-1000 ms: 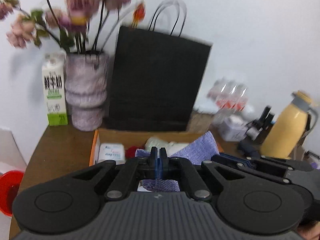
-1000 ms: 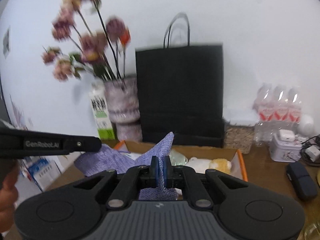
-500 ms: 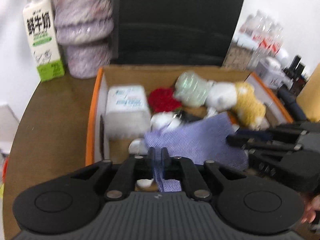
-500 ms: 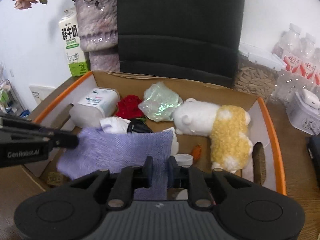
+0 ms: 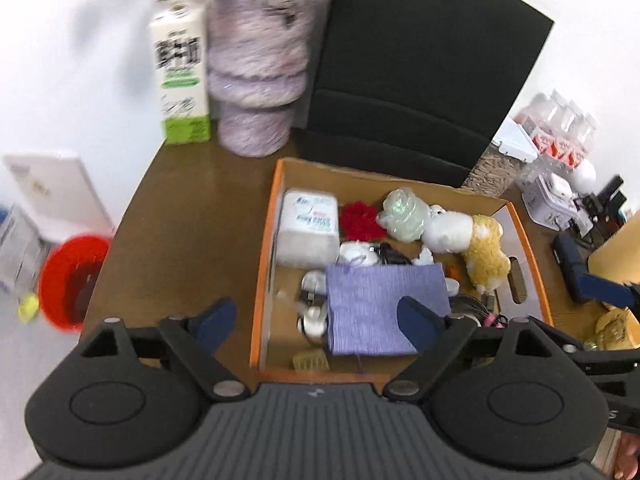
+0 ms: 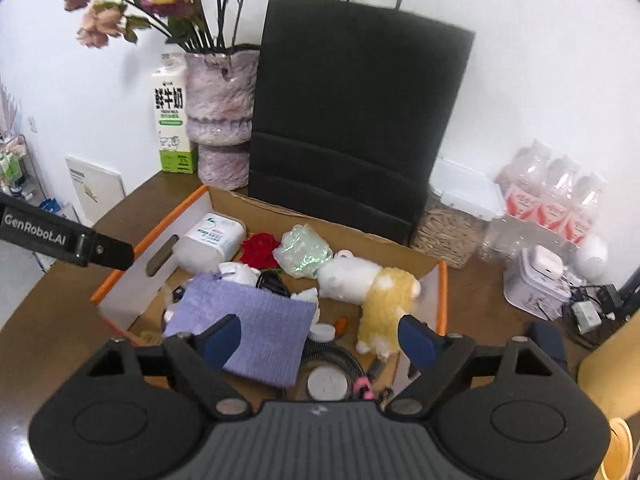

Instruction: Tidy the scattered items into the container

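A purple cloth (image 5: 376, 308) (image 6: 248, 332) lies flat inside the orange-rimmed cardboard box (image 5: 260, 280) (image 6: 442, 300), on top of other items. My left gripper (image 5: 316, 320) hovers over the box's near left corner. Its jaws are opening wide and nothing is pressed between them. My right gripper (image 6: 320, 338) hangs over the box's near side with its jaws opening too, the cloth and a white-and-yellow plush toy (image 6: 376, 288) below them, untouched. The box also holds a tissue pack (image 5: 308, 228), a red flower (image 6: 260, 248) and a pale green wrapped rose (image 5: 404, 216).
Behind the box stand a black paper bag (image 6: 352, 120), a purple vase with flowers (image 6: 220, 120) and a milk carton (image 5: 180, 76). Water bottles (image 6: 552, 196), a white tin (image 6: 536, 284) and cables crowd the right. A red bin (image 5: 68, 280) sits on the floor at left.
Both grippers carried the purple cloth down into the box and let go of it. Their jaws went from shut on the cloth to wide apart, and the cloth now rests flat.
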### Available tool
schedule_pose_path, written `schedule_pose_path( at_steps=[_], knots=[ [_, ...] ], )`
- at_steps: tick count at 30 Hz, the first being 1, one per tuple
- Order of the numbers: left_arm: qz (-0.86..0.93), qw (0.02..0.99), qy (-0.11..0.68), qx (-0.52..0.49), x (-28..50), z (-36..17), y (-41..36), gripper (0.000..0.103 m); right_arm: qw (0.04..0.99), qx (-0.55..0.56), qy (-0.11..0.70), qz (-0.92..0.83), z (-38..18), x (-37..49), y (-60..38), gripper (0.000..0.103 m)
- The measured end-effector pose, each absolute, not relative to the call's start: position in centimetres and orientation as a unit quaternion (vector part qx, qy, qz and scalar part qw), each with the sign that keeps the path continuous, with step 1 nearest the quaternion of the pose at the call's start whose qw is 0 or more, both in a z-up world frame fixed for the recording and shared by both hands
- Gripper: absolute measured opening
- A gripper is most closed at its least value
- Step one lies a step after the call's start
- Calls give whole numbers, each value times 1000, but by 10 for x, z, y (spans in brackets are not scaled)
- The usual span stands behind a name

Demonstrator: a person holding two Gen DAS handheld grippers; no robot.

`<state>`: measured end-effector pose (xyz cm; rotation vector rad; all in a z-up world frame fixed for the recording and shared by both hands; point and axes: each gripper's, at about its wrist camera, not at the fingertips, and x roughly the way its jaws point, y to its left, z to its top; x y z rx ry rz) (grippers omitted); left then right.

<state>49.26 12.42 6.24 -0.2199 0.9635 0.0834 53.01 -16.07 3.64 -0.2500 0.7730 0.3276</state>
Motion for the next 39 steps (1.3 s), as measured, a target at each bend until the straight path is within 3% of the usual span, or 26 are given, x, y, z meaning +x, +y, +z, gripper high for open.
schedule_pose_path(
  at_steps=[5, 17, 27, 29, 33, 37, 39],
  knots=[
    [83, 889, 442, -88, 443, 82, 120, 101, 915, -102, 369, 128, 57, 500, -196, 86],
    [73, 926, 369, -37, 320, 99, 83, 103, 931, -84, 316, 160, 68, 380, -227, 95],
    [52, 954, 296, -2, 183, 71, 66, 103, 932, -31, 296, 207, 31, 260, -253, 96],
    [54, 954, 295, -12, 162, 59, 67, 103, 940, -35, 275, 197, 25, 233, -258, 100],
    [58, 942, 327, -41, 140, 42, 66, 103, 946, -31, 266, 183, 11, 191, -265, 102],
    [60, 952, 294, -69, 111, 31, 61, 103, 954, -24, 250, 162, -1, 151, -267, 103],
    [46, 957, 284, -37, 105, 29, 54, 103, 953, -41, 248, 170, -7, 135, -262, 103]
  ],
)
